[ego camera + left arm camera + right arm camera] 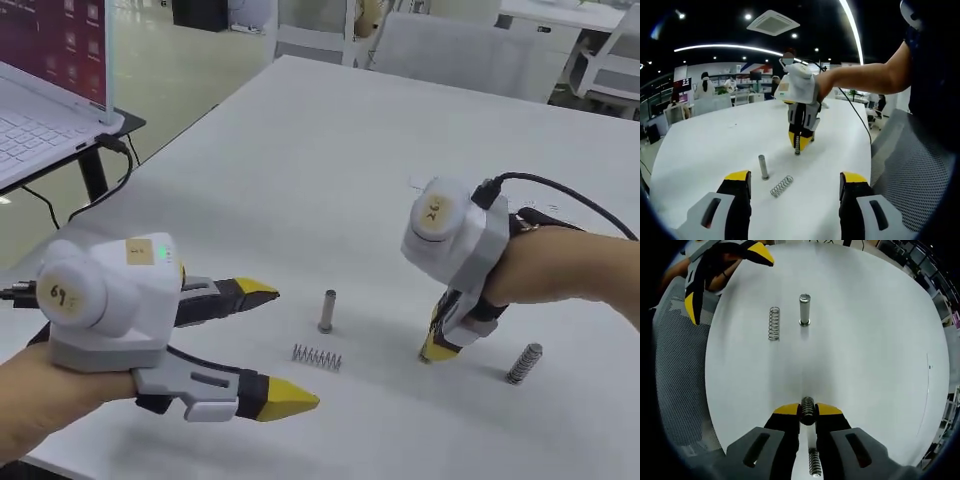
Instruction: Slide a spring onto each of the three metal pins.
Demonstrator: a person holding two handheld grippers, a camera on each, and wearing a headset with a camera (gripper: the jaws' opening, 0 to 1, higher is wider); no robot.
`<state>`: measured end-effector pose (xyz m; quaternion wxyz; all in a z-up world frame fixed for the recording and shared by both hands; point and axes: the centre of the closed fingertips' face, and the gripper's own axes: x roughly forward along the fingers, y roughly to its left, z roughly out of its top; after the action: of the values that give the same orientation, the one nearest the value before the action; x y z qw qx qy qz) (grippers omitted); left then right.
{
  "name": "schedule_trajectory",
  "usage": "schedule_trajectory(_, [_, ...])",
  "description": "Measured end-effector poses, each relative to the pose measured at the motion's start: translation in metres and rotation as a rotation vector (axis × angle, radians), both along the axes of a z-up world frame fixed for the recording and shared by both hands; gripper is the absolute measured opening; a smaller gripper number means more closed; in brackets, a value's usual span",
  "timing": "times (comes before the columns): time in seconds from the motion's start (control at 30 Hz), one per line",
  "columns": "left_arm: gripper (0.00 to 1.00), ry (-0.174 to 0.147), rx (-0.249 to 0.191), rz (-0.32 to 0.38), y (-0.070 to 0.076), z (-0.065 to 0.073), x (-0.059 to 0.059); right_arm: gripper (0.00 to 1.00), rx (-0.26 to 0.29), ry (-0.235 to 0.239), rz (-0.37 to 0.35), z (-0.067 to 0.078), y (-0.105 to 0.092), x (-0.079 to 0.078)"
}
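Note:
A bare metal pin (pixel 327 311) stands upright mid-table, and a loose spring (pixel 316 356) lies flat just in front of it. My left gripper (pixel 275 347) hovers open at the lower left, its jaws aimed at both; they appear as the pin (pixel 763 166) and the spring (pixel 781 185) in its own view. My right gripper (pixel 438 350) points down at the table, shut on a spring (pixel 807 410); whether a pin is inside that spring I cannot tell. The other gripper's view also catches the right gripper (pixel 799 142). A second sprung pin (pixel 523 363) stands to its right.
A white laptop (pixel 40 90) sits on a stand off the table's left edge, with a cable hanging. Chairs (pixel 450 50) stand beyond the far edge. A mesh chair (pixel 910 165) is close to the near edge. The table (pixel 300 160) is white and wide.

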<state>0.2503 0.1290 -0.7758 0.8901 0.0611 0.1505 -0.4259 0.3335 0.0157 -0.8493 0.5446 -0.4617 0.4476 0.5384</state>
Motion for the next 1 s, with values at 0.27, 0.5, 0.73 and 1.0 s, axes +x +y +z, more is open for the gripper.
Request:
schedule_trajectory(0.27, [0.68,0.0,0.0,0.0,0.0,0.0,0.0,0.1,-0.004,0.002,0.0,-0.002,-0.001,0.001])
schedule_trajectory(0.5, [0.68,0.003,0.0,0.001,0.001,-0.001,0.0,0.16,0.004,0.001,0.001,-0.001,0.0,0.001])
schedule_trajectory(0.73, [0.67,0.004,-0.001,0.0,0.001,-0.001,0.0,0.19,0.017,-0.007,0.003,0.001,0.003,-0.001])
schedule_trajectory(1.0, [0.67,0.002,0.001,-0.001,0.001,0.0,0.0,0.22,0.037,-0.027,0.009,0.009,0.007,0.0])
